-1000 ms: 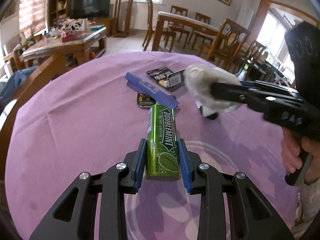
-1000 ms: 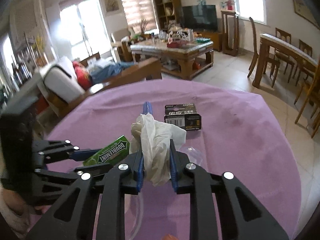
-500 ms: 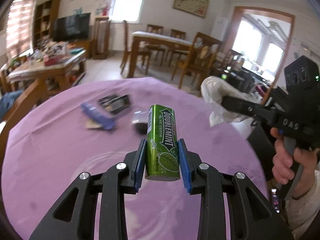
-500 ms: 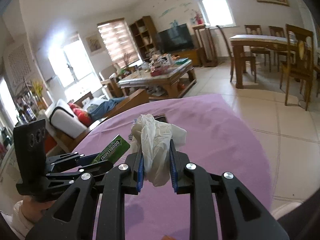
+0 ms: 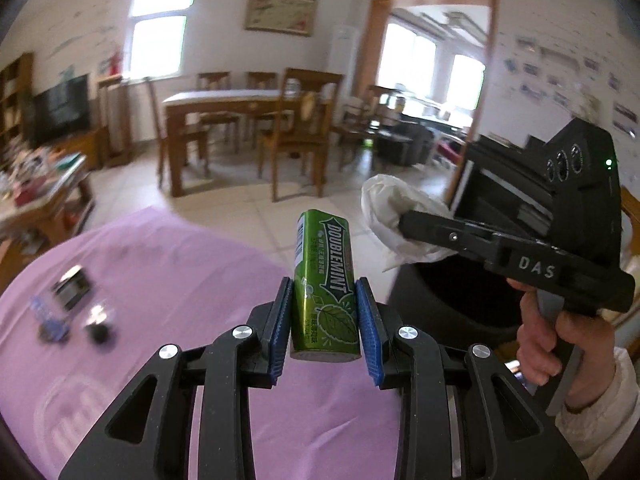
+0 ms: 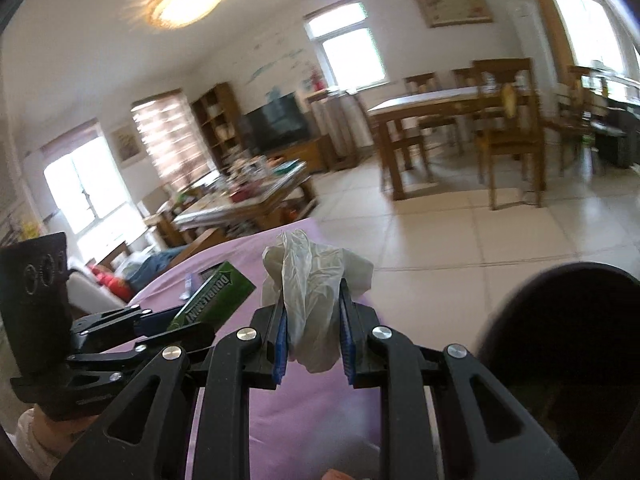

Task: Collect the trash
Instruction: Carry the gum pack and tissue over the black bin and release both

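My left gripper [image 5: 324, 312] is shut on a green Doublemint gum pack [image 5: 325, 276], held above the right edge of the purple table [image 5: 168, 272]. My right gripper [image 6: 313, 332] is shut on a crumpled white tissue [image 6: 314, 280]. In the left wrist view the tissue [image 5: 390, 216] hangs over a black trash bin [image 5: 452, 292] beside the table. The bin's dark rim [image 6: 560, 344] fills the lower right of the right wrist view. The gum pack [image 6: 212, 300] also shows there, at left.
Blurred trash stays on the table at far left: a dark packet [image 5: 72, 288], a blue strip [image 5: 50, 320] and a small black item [image 5: 100, 326]. Beyond the table are tiled floor, a wooden dining table with chairs [image 5: 240, 120] and a cluttered coffee table [image 6: 244, 200].
Both grippers have swung right, away from the middle of the table, carrying the gum pack and the tissue. The black bin has come into view under the right gripper.
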Demonstrator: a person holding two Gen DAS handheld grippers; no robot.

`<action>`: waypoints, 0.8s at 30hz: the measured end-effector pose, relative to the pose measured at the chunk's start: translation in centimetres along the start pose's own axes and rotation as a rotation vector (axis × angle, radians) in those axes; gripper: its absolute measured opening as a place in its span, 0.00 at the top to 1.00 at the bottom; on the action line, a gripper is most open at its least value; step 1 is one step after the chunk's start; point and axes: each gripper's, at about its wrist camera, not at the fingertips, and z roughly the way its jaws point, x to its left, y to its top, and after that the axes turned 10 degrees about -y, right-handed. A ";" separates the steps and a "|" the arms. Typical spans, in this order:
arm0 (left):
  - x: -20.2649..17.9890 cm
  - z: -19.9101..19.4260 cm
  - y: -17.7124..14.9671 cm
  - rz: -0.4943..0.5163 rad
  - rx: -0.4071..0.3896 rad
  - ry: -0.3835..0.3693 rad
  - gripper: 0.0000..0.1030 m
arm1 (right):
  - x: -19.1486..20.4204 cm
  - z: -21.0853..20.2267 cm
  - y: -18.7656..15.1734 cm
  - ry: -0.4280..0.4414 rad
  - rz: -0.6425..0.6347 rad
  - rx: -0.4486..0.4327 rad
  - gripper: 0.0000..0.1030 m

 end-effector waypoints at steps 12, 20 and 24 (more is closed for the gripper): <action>-10.6 9.2 1.9 0.137 0.047 -0.168 0.69 | -10.3 -4.3 -1.6 -0.208 0.161 -0.065 0.79; -14.3 14.6 1.2 0.168 0.095 -0.236 0.75 | -14.7 -5.6 -3.0 -0.289 0.224 -0.063 0.79; -15.5 17.1 1.0 0.177 0.120 -0.243 0.76 | -16.0 -5.6 -3.7 -0.305 0.250 -0.055 0.79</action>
